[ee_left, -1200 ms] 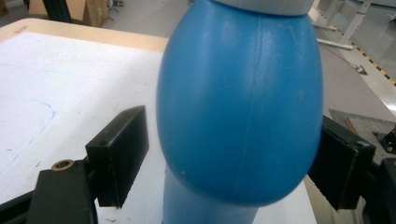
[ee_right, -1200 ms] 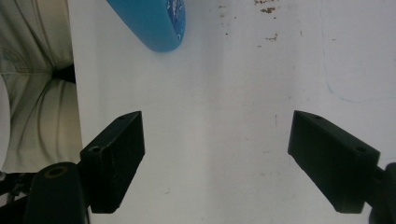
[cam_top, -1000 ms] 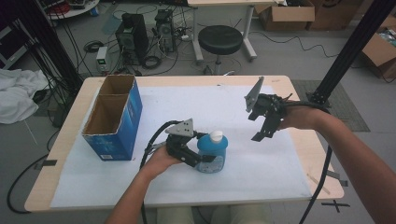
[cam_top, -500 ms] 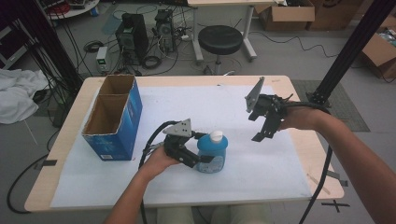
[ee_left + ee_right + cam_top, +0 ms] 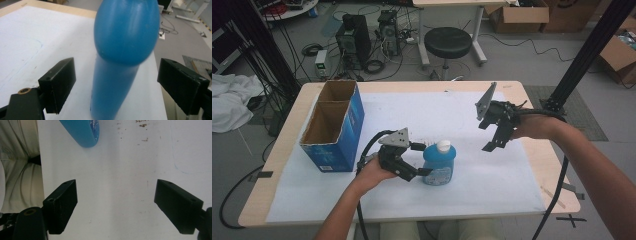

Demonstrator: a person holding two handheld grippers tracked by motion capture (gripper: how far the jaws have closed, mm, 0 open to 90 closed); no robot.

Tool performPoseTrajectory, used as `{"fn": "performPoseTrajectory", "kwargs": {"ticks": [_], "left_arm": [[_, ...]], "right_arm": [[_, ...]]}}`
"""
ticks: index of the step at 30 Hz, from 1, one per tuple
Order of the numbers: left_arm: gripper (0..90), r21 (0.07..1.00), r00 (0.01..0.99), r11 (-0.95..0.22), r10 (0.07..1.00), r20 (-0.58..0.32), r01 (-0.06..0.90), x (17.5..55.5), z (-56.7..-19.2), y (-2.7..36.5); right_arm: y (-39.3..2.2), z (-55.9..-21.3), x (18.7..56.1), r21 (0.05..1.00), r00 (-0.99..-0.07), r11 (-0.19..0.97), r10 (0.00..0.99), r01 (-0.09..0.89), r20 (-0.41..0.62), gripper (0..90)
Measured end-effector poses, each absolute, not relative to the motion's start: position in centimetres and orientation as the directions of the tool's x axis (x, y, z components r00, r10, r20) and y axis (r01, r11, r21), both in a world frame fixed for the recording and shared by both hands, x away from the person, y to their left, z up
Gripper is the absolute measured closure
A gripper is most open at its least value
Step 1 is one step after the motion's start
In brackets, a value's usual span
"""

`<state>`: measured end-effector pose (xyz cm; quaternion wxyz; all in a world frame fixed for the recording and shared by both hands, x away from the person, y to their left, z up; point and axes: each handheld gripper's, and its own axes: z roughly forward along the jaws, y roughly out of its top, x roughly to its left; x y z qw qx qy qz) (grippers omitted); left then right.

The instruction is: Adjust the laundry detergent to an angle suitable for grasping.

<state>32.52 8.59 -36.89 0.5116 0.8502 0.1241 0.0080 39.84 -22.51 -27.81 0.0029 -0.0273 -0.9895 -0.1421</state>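
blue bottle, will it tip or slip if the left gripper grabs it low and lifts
The blue bottle looks smooth and rounded, so the pads may slip. It bulges wide above a narrower base, so it is probably top-heavy and apt to tip. The left gripper has just been opening, jaws standing clear on either side.

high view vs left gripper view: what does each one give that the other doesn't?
High view: the bottle's white cap, the blue cardboard box left of it, and the right gripper held open above the table. Left gripper view: gaps between both black pads and the bottle; the jaws have just been opening. Both: the blue bottle standing upright between the left gripper jaws.
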Motion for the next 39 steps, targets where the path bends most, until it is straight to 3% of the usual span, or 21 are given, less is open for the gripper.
{"fn": "performPoseTrajectory", "kwargs": {"ticks": [15,29,39], "left_arm": [[15.8,0.742,0.941,-0.631,0.338,0.000,0.226,34.3,-30.4,12.9],[16.4,0.566,0.928,-0.782,0.364,0.077,0.260,40.6,-25.4,11.8],[17.9,0.511,0.927,-0.815,0.365,0.090,0.272,44.6,-24.1,9.8]], "right_arm": [[-23.2,-28.1,40.1,0.295,-0.998,0.954,0.057,0.060,0.021,18.3],[-23.4,-28.0,40.2,0.305,-0.998,0.950,0.057,0.060,0.019,18.3],[-23.3,-28.0,40.5,0.307,-0.998,0.950,0.058,0.062,0.023,18.3]]}}
